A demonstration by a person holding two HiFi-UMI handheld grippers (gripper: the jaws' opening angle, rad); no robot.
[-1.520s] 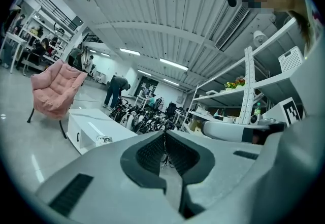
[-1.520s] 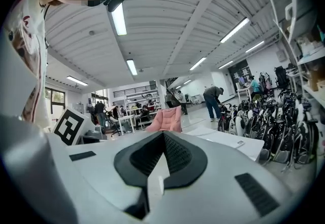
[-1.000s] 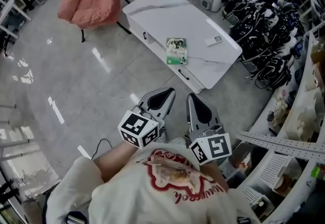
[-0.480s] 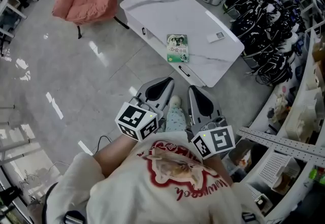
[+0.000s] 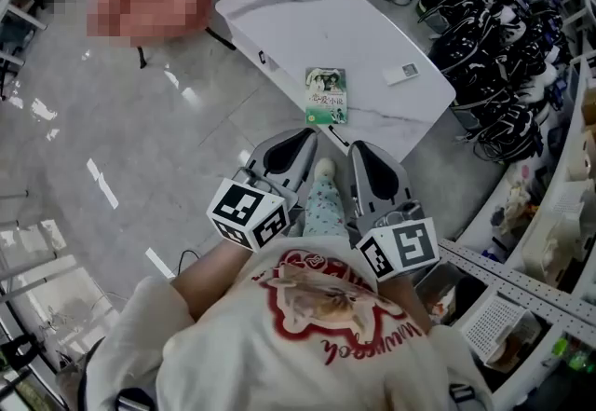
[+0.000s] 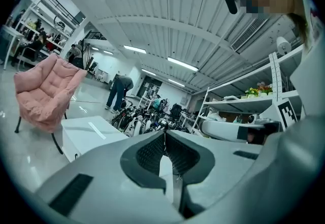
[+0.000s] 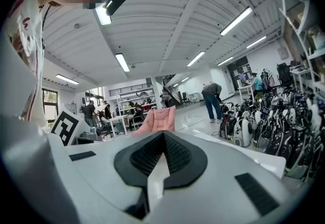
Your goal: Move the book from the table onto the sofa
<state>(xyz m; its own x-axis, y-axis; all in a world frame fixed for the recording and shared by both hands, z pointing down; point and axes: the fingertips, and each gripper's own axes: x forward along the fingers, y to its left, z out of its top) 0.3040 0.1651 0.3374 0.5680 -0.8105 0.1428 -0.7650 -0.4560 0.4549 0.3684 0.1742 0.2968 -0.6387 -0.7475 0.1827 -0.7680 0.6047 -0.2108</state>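
A green-covered book [image 5: 326, 94] lies flat near the front edge of the white marble-look table [image 5: 298, 18]. Both grippers are held side by side short of that edge, pointing at the table. My left gripper [image 5: 307, 133] is shut with nothing in it; in its own view the shut jaws [image 6: 163, 134] meet in front of the table [image 6: 86, 134]. My right gripper [image 5: 358, 146] is shut too, and empty [image 7: 163, 134]. The pink padded sofa chair [image 6: 45, 91] stands to the left beyond the table and also shows in the right gripper view [image 7: 160, 119]. The head view blurs it.
A small white flat item [image 5: 403, 74] lies on the table's right part. Rows of dark golf bags [image 5: 484, 8] crowd the floor right of the table. White shelving [image 5: 521, 297] runs along the right. People stand far off [image 6: 119, 91]. My leg [image 5: 321, 204] shows between the grippers.
Both grippers have moved forward toward the table, still shut. The table and book now lie closer to their tips. A leg and foot have stepped into view between them.
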